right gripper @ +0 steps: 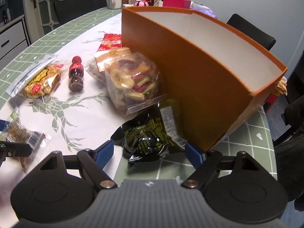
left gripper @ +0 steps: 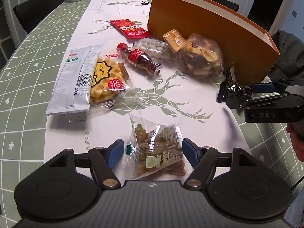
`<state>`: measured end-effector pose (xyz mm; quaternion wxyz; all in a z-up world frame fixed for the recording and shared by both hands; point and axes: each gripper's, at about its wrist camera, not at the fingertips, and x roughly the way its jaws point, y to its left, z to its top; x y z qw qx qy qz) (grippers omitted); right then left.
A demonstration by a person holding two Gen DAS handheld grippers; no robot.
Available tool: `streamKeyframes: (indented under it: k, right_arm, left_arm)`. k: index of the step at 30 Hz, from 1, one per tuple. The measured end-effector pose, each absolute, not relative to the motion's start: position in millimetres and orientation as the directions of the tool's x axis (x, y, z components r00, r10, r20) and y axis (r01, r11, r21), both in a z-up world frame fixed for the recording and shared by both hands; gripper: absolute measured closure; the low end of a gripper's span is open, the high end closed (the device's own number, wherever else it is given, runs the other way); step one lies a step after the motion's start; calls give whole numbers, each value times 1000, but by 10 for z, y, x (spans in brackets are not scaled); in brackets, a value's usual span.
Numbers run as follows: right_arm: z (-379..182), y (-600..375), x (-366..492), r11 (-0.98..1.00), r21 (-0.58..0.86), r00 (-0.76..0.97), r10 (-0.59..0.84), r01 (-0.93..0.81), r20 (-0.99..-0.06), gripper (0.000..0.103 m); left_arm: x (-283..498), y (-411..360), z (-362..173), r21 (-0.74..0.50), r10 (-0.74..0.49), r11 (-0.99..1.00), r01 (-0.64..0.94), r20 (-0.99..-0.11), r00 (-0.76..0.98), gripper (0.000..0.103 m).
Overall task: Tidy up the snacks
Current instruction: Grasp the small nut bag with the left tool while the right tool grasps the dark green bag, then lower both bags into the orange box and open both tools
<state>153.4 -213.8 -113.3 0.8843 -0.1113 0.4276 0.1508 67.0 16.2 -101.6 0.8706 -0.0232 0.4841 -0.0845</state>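
**Operator:** Looking across the table, I start with the biggest thing: the orange box stands upright with its top open, and from what I see inside, only bare white walls show.

**Spotter:** And the snacks?

**Operator:** All outside it. The clear bag of mixed chips leans against the box's front wall; the white sachets and the waffle pack lie together further left, the little cola-shaped bottle between those groups.

**Spotter:** Your grippers?

**Operator:** Both spread, neither pressing anything. My left gripper straddles the small clear packet of dried fruit, with gaps showing at each pad. My right gripper straddles the black foil packet, which sits just beside the box's near corner.

**Spotter:** What worries you?

**Operator:** Three things, I judge. The right pad nearest the box is almost against its wall, so closing or lifting could nudge the cardboard and tip the leaning chip bag. Both wrappers are slick and puffy; pinching only film could let the contents slide out. And my two hands work near each other, so lifting together toward one opening risks a clash.
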Motion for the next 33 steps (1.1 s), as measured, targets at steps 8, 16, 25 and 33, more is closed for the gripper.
streamKeyframes:
  k: [8, 16, 25, 33]
  right_arm:
    - [-1213, -2140, 1521, 930, -57, 587, 181, -363, -789, 26]
    - [-1193, -2160, 1501, 935, -16, 574, 204, -354, -793, 46]
    - [-1103, -2224, 1352, 938, 20, 572, 227, -346, -788, 51]
    - [-741, -2310, 1142, 933, 56, 590, 271, -356, -761, 51]
  left_arm:
    - [630, 69, -1048, -51, -138, 983, 174, -831, 539, 30]
    - [554, 38, -1023, -52, -146, 981, 186, -829, 539, 44]
    - [477, 12, -848, -54, -156, 980, 191, -804, 573, 46]
    - [461, -90, -466, -56, -181, 973, 223, -784, 593, 46]
